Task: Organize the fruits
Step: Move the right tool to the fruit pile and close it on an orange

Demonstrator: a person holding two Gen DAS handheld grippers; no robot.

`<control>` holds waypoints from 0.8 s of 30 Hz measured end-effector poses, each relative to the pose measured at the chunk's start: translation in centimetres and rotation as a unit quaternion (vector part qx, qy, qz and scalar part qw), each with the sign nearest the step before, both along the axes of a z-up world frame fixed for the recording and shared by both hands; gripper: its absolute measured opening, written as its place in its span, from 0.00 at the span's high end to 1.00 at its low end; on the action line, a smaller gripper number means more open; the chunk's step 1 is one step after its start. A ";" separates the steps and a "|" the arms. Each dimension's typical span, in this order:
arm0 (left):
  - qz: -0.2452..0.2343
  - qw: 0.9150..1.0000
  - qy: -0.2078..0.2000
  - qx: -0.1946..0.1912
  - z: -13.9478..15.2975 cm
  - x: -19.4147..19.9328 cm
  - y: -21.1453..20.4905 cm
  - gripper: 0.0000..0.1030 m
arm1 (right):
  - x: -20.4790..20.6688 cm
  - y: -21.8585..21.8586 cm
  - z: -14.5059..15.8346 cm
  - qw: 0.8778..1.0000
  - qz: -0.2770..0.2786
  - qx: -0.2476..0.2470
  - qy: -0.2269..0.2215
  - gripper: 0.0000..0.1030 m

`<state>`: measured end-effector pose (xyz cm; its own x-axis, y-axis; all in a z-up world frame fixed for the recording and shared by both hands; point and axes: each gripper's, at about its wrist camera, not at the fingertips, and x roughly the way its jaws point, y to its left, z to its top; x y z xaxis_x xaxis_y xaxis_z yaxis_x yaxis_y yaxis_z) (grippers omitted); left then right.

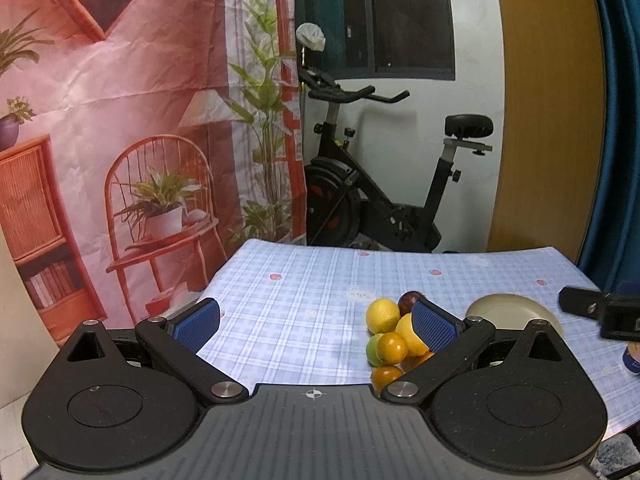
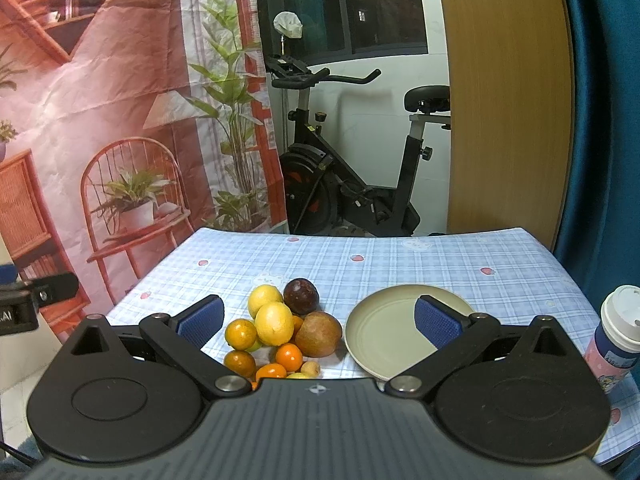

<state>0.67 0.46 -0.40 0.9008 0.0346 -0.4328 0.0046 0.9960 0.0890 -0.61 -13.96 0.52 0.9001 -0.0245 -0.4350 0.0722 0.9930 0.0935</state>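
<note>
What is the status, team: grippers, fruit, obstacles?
Left gripper open, right gripper open, both empty. Mixed fruit pile on checked tablecloth, round beige plate bare beside it. Lidded cup far right, clear.

Both wrist cameras look forward low over the blue checked desk [image 1: 304,280], sharing the heaped fruit pile [image 2: 280,332] and the black exercise bike [image 2: 352,184].
</note>
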 end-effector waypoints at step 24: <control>-0.034 0.999 -0.015 -0.012 -2.6 9.2 2.4 0.09 | 9.3 -2.3 -2.9 0.996 0.064 0.032 -0.052 0.00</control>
